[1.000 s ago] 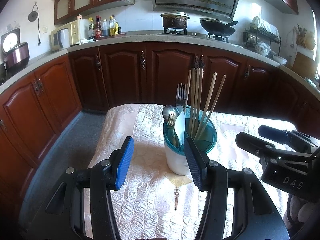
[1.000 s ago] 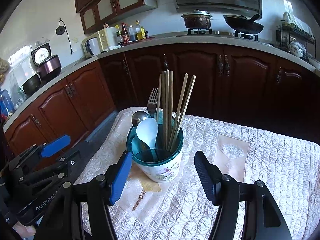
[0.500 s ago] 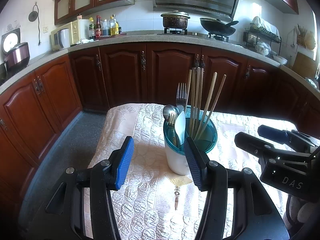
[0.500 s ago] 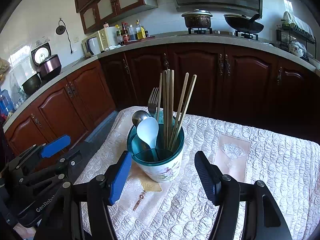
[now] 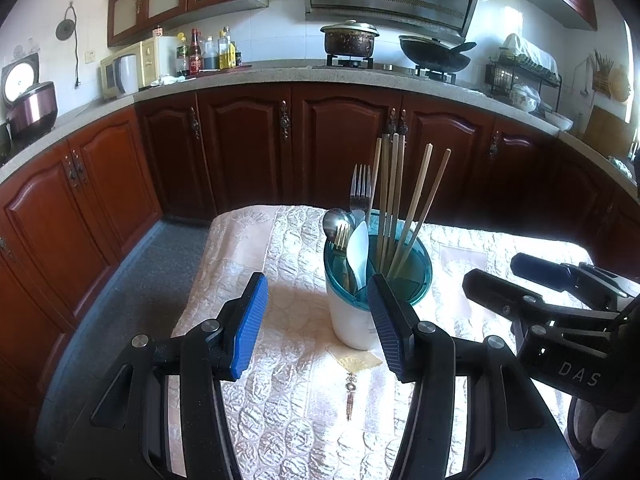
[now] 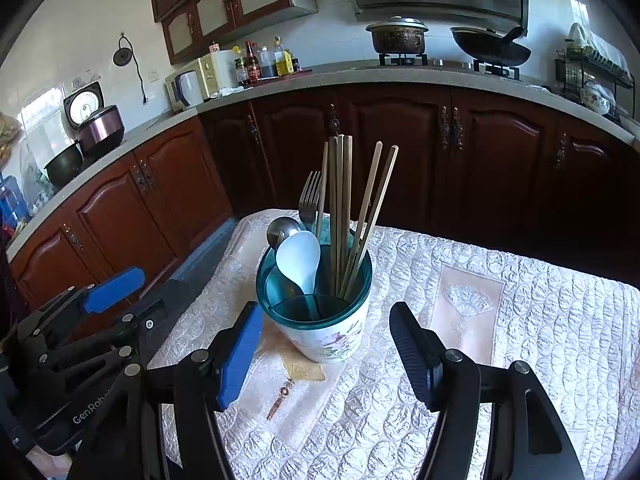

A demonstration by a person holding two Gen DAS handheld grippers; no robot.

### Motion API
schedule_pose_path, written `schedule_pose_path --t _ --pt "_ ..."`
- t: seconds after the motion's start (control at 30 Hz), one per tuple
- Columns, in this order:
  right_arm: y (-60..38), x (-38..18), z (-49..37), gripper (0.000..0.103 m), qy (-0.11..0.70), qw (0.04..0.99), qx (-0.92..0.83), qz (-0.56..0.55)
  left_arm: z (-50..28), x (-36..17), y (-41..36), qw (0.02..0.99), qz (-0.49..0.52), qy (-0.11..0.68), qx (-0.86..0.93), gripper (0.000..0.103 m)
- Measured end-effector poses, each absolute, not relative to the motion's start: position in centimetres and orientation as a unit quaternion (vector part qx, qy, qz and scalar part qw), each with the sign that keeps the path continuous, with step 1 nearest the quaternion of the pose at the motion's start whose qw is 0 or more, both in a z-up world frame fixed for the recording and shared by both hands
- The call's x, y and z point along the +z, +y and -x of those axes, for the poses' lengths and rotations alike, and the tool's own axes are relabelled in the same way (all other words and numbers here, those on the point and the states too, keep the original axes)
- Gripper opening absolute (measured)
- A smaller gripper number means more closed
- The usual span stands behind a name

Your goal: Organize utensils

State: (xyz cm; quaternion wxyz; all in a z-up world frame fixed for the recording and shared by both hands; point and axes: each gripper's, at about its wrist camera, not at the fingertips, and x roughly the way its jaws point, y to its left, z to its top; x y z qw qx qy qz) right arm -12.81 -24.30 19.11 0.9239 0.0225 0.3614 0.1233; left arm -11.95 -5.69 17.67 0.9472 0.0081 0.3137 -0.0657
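The fingers of the left gripper (image 5: 318, 326) are spread wide, with nothing held between them. The right gripper (image 6: 326, 354) is likewise held open and empty. Just beyond both, a white holder (image 6: 320, 312) with a teal rim is seen upright on the quilted tablecloth (image 6: 520, 340). Inside it, chopsticks (image 6: 344, 208), a fork (image 6: 309, 200), a metal spoon (image 6: 282, 229) and a white spoon (image 6: 299, 258) are stood.
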Motion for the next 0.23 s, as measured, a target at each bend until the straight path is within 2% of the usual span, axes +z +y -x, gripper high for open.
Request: schedule_pose_path --t 0.23 --pt "-25.6 18.6 12.7 0.064 0.361 0.925 0.116 -0.032 12.0 17.2 -6.1 0.949 -0.019 0.307 -0.069 0.052"
